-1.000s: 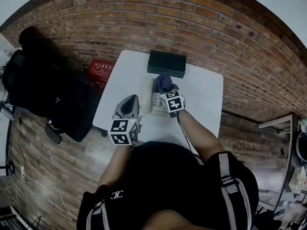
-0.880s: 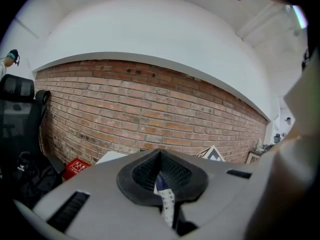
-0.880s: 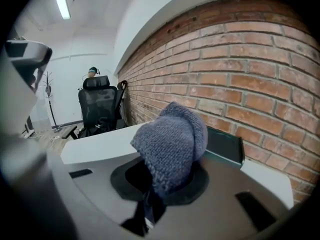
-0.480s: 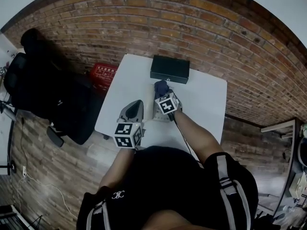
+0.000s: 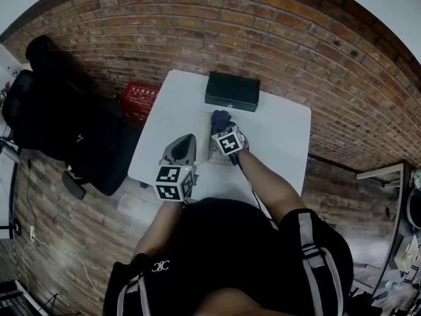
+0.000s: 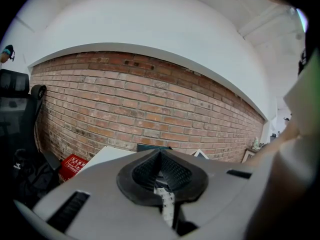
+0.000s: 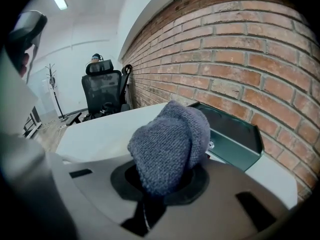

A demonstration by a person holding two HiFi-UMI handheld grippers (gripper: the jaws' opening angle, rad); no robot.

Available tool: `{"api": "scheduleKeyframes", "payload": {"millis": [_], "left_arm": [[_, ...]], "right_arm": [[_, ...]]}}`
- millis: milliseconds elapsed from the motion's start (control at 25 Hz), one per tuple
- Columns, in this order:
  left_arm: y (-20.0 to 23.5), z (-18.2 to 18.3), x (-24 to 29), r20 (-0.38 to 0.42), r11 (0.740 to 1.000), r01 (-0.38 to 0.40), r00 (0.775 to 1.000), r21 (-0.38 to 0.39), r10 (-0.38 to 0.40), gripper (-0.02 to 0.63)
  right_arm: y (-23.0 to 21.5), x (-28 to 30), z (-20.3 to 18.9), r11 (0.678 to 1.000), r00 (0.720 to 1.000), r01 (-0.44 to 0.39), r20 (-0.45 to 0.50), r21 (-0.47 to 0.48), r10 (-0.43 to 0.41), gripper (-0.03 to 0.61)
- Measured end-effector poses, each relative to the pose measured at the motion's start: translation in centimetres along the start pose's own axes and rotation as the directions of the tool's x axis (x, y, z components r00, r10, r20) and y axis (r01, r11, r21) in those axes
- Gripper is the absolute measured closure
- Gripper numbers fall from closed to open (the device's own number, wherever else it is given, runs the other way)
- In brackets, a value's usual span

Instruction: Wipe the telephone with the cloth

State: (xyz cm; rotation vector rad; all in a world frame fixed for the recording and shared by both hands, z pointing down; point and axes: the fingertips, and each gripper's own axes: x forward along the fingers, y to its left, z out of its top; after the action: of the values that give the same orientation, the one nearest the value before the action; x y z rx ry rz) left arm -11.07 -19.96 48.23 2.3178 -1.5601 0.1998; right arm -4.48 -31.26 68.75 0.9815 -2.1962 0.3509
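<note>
Your right gripper (image 5: 224, 130) has its fingers grasping the knitted blue-grey cloth (image 7: 169, 144) over the telephone (image 5: 209, 149) on the white surface (image 5: 279, 127). Your left gripper (image 5: 185, 145) has its fingers clenched on nothing, just beside the telephone.

Left gripper (image 5: 185, 143): jaws closed pad to pad, nothing between them. Tips point to the far side and pitch slightly upward. It's held near the torso, to the left of the other gripper. Left forearm (image 5: 160, 226) is bare and tucked close to the body.
Right gripper (image 5: 223, 128): jaws clamped on the cloth (image 7: 170, 139), which bulges past the tips. Right forearm (image 5: 264, 184) is bare and reaches farther out than the left, angled far-left.
</note>
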Motion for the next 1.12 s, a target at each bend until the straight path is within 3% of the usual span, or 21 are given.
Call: {"api": "scheduleKeyframes", "payload": {"millis": [440,1120], "left_arm": [[-0.1,0.2,-0.5,0.013,1.000,-0.010,1.000,0.008,0.010,0.618],[-1.0,-0.7,-0.8,0.013,1.000,-0.022,1.000,-0.020,0.022,0.618]], "right_arm": [[2.1,-1.1,-1.7,0.997,0.998,-0.054,-0.034,-0.063,0.052,0.546],[5.4,-2.9,-4.3,0.983,0.985,-0.169,-0.056,-0.074,0.165,0.546]]}}
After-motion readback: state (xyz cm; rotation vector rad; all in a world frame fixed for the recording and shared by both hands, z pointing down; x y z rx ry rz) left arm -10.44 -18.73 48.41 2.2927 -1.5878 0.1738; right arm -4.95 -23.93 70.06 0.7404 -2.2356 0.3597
